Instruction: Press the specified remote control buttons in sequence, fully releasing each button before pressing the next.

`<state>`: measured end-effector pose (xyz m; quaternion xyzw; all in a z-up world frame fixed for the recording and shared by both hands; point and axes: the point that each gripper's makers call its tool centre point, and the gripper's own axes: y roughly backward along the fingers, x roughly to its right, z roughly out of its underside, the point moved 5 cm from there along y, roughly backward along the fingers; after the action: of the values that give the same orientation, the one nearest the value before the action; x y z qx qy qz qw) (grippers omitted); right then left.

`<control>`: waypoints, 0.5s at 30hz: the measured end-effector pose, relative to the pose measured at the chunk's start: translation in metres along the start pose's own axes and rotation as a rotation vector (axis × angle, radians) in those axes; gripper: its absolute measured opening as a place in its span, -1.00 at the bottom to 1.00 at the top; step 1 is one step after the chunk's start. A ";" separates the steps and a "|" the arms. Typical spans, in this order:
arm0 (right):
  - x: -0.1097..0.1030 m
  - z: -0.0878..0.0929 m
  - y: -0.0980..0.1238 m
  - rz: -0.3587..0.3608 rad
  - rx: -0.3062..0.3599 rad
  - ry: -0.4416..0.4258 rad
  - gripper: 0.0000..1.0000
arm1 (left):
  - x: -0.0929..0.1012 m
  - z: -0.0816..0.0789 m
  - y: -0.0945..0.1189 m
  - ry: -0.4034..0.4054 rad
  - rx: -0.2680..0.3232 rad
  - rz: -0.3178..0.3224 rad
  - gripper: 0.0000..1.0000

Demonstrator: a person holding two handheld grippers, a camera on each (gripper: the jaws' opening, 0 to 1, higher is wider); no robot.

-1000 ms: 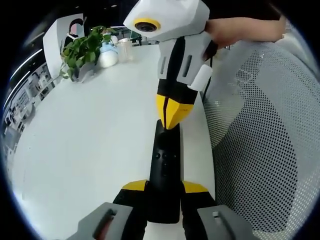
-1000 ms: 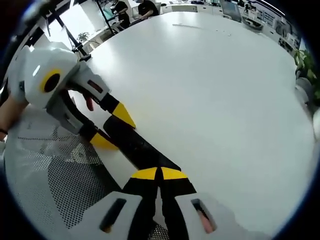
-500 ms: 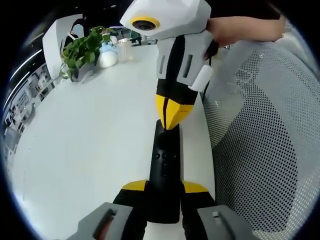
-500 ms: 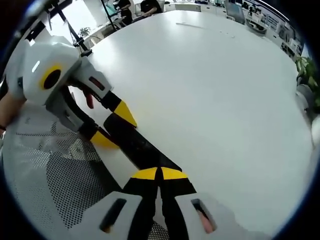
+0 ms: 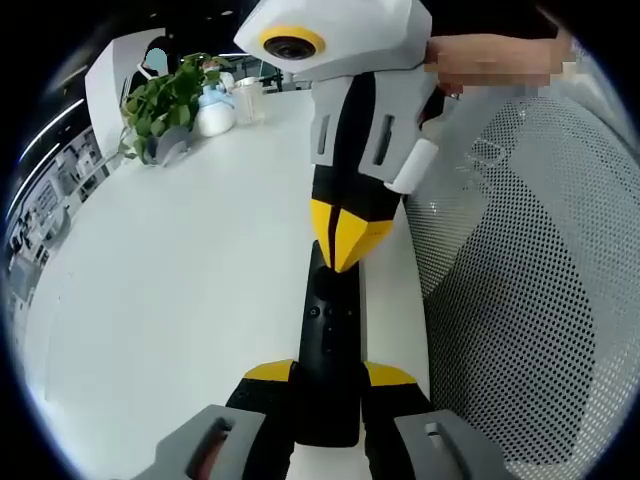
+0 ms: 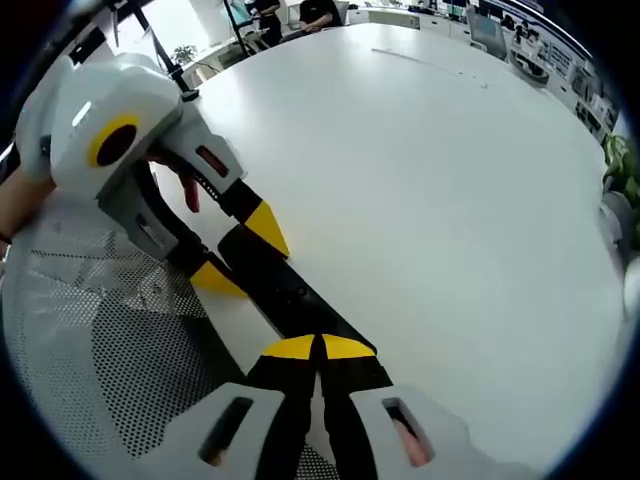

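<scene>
The black remote control (image 5: 328,345) is lying lengthwise on the white bench (image 5: 180,290), close to the edge where a mesh chair (image 5: 520,300) is standing on the right. In the left gripper view, the left gripper (image 5: 328,380) is clenching the near end of the remote between its yellow-tipped fingers (image 5: 270,372), bracing it against the bench. The right gripper (image 5: 345,240) is coming in from the far side with its fingers pressed together into a single point, and that point is sitting on or just above the far end of the remote; whether it is actually bearing down cannot be told. In the right gripper view, the same closed tip (image 6: 318,348) is resting over the end of the remote (image 6: 285,290), with the left gripper (image 6: 235,255) holding the other end. A potted plant (image 5: 165,105) and a few small containers (image 5: 215,108) are standing well apart at the far left of the bench.

The step in hand appears to be one press in the sequence. The next move probably calls for lifting the tip fully clear, then shifting along the remote towards the cluster of small buttons (image 5: 328,312) while the left gripper is steadying the body.
</scene>
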<state>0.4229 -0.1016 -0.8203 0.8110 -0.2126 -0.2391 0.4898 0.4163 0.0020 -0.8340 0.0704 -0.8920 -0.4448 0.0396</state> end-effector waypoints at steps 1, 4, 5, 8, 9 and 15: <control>-0.001 0.000 -0.001 0.006 -0.002 0.008 -1.00 | 0.000 0.000 0.000 0.000 -0.001 0.000 -0.51; -0.002 -0.001 -0.001 0.026 -0.007 0.043 -1.00 | 0.000 0.000 0.000 -0.001 -0.004 0.002 -0.51; -0.003 -0.001 -0.001 0.038 -0.006 0.065 -1.00 | 0.000 0.000 0.000 0.000 -0.004 0.002 -0.51; -0.005 -0.001 -0.002 0.061 -0.010 0.097 -1.00 | 0.000 -0.001 0.000 0.001 -0.002 0.002 -0.51; -0.005 -0.001 -0.002 0.066 -0.015 0.112 -1.00 | 0.000 -0.001 0.000 0.003 -0.002 0.001 -0.51; -0.007 -0.004 -0.004 0.082 -0.074 0.257 -1.00 | 0.000 -0.002 -0.002 0.008 0.000 -0.003 -0.51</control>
<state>0.4200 -0.0926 -0.8206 0.8070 -0.1722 -0.1208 0.5518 0.4167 -0.0006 -0.8342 0.0735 -0.8918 -0.4443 0.0422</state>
